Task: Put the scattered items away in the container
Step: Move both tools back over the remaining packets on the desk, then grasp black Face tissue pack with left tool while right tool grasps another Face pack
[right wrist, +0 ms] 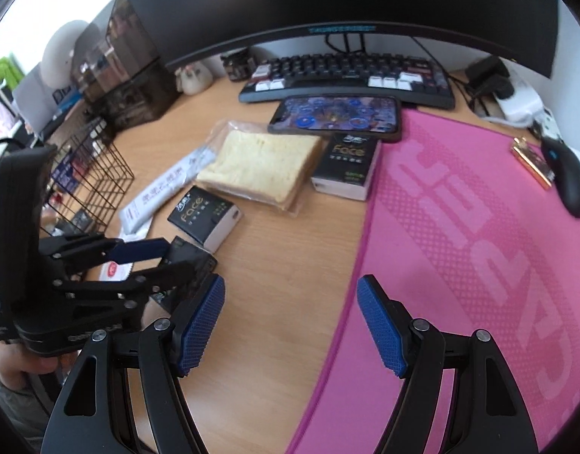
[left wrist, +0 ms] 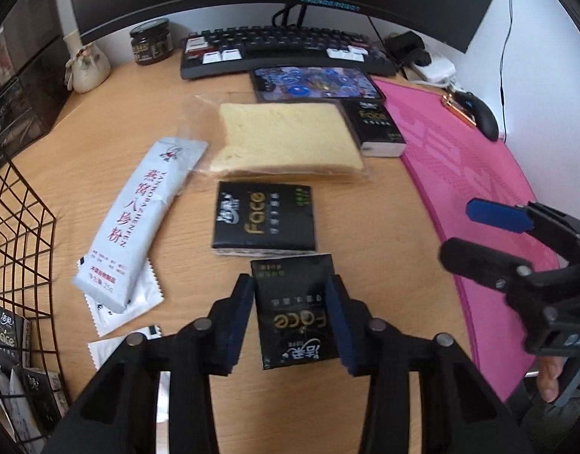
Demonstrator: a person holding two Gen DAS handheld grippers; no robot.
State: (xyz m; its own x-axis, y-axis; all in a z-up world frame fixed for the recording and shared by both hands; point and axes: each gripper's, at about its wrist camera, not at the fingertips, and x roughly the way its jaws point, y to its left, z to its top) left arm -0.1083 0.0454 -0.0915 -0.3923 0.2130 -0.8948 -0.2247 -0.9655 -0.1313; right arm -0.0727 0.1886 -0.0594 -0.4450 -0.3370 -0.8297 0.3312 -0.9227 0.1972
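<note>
My left gripper (left wrist: 293, 310) is shut on a black "Face" tissue pack (left wrist: 295, 312), held just above the wooden desk; it also shows in the right wrist view (right wrist: 193, 261). A second black pack (left wrist: 263, 217) lies ahead, a third (left wrist: 377, 125) beside the bagged bread slice (left wrist: 286, 138). A white sachet stick (left wrist: 138, 223) lies at left over flat white sachets (left wrist: 119, 310). The black wire basket (left wrist: 21, 249) stands at far left with packs inside. My right gripper (right wrist: 290, 325) is open and empty over the edge of the pink mat (right wrist: 460, 246).
A phone (left wrist: 314, 83), keyboard (left wrist: 286, 51) and monitor sit at the back. A jar (left wrist: 150, 41) and a small figurine (left wrist: 86, 62) stand at back left. A mouse (right wrist: 568, 176) and a gold clip (right wrist: 532, 162) lie on the mat at right.
</note>
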